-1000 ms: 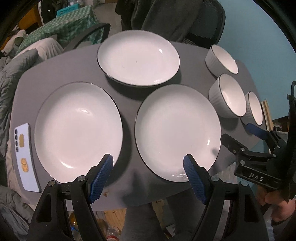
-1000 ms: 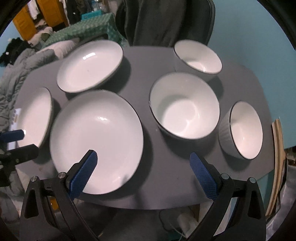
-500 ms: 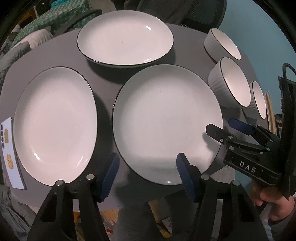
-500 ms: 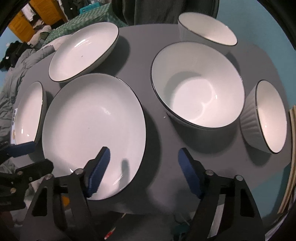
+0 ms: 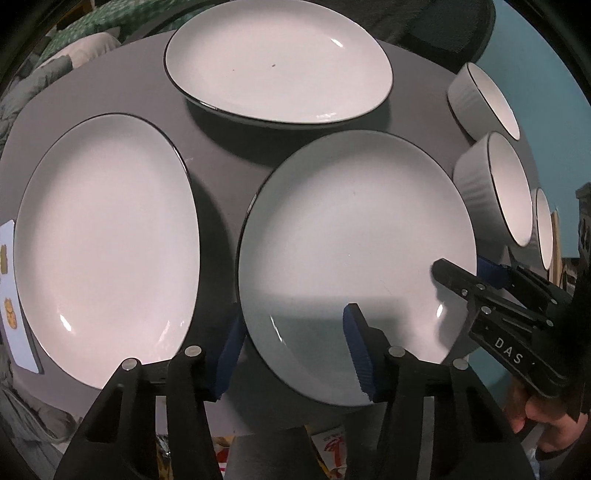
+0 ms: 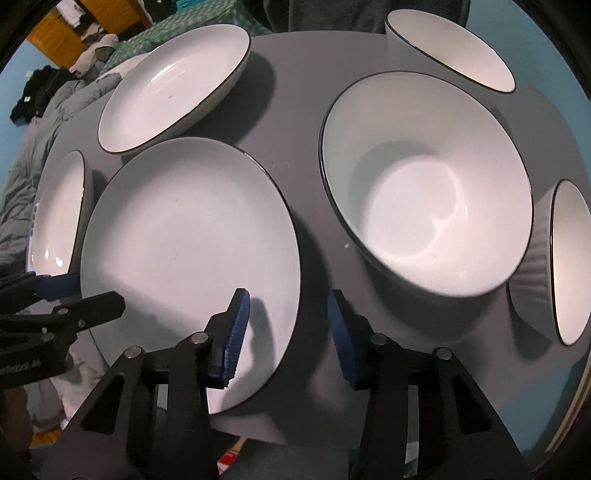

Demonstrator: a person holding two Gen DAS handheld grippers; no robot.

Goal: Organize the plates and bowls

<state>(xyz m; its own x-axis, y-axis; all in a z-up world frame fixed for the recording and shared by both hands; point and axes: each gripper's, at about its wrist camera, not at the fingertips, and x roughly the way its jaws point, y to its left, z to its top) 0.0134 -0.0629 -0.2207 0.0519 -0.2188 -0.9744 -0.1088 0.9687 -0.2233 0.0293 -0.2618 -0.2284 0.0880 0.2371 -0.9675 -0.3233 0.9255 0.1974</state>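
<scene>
Three white black-rimmed plates lie on a grey table [image 5: 221, 147]: a near middle plate [image 5: 351, 251], a left plate [image 5: 107, 243] and a far plate [image 5: 277, 59]. My left gripper [image 5: 291, 350] is open and straddles the near-left rim of the middle plate. My right gripper [image 6: 284, 332] is open and straddles that plate's [image 6: 184, 240] near-right rim. Three white bowls stand to the right: a big middle bowl [image 6: 424, 199], a far bowl [image 6: 450, 48] and a ribbed near bowl [image 6: 561, 266].
A white phone [image 5: 11, 295] lies at the table's left edge. A dark chair [image 5: 443, 26] stands behind the table. Clothes and bedding [image 6: 37, 129] lie to the left. The table's front edge is just under both grippers.
Both grippers have moved forward and down to the middle plate and have narrowed their jaws, so each now has one finger over the plate and one outside its rim.
</scene>
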